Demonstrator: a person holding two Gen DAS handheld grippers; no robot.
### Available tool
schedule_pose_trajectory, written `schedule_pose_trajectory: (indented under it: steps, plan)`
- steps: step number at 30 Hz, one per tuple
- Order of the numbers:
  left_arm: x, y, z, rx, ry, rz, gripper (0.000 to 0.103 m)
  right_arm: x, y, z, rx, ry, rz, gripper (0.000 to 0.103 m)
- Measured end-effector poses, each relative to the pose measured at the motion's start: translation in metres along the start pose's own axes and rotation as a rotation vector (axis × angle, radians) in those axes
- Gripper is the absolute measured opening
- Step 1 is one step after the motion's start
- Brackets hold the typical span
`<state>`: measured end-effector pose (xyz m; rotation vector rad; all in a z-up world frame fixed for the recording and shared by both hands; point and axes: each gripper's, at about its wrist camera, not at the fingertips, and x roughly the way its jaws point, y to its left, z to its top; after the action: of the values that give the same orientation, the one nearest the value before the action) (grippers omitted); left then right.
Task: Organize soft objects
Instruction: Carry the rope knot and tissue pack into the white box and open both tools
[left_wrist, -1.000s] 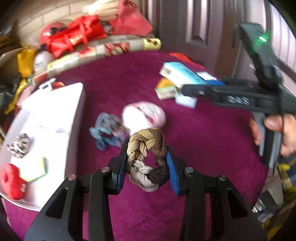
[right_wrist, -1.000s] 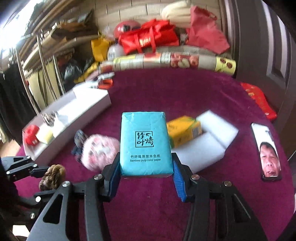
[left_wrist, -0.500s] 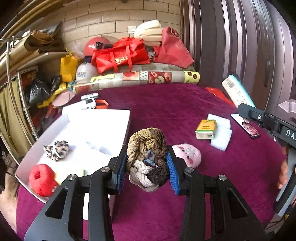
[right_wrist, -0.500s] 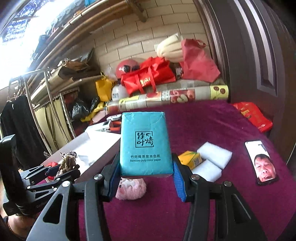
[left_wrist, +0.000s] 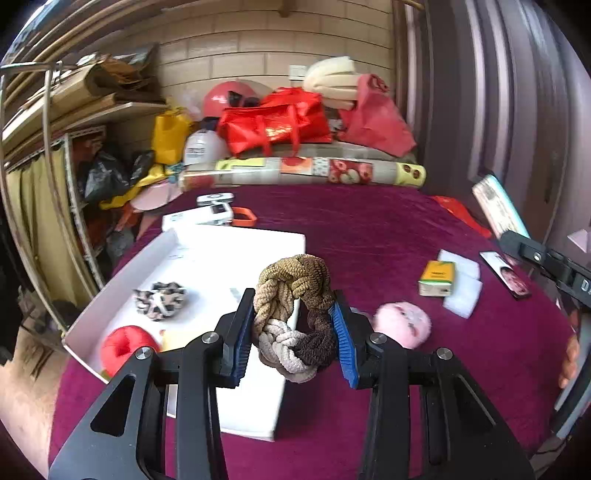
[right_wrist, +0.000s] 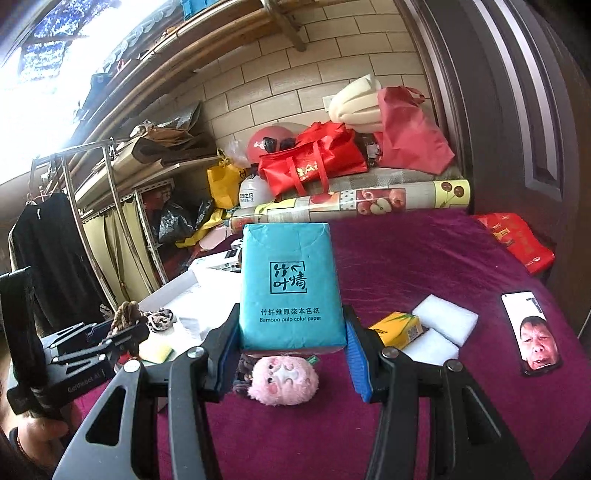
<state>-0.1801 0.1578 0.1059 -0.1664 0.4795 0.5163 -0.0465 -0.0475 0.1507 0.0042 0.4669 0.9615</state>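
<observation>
Left hand-held gripper (left_wrist: 293, 328) clamps the braided scrunchie (left_wrist: 293, 314), its ring upright between the pads. The white tray (left_wrist: 236, 240) lies just beyond and leftward, long axis running away, so the left hand is nearer. Right hand-held gripper (right_wrist: 291, 347) grips the teal tissue pack (right_wrist: 290, 284), long axis pointing forward, above the pink plush (right_wrist: 282, 380) on the table (right_wrist: 406, 258).

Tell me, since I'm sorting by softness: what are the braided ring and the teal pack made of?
The braided ring looks like knitted fabric cords, matte and ribbed, in tan, brown and cream. The teal pack looks like tissue paper in smooth, slightly glossy wrap; its print reads "Bamboo pulp color paper".
</observation>
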Motion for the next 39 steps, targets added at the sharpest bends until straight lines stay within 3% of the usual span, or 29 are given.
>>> schedule_pose_trajectory:
  steps: [14,39]
  plan:
    - [-0.012,0.056,0.000,-0.092,-0.019,0.131,0.039,0.014,0.037,0.007,-0.051,0.019,0.057,0.050]
    - [-0.017,0.096,-0.002,-0.142,-0.029,0.187,0.039,0.049,0.086,0.020,-0.125,0.056,0.123,0.050]
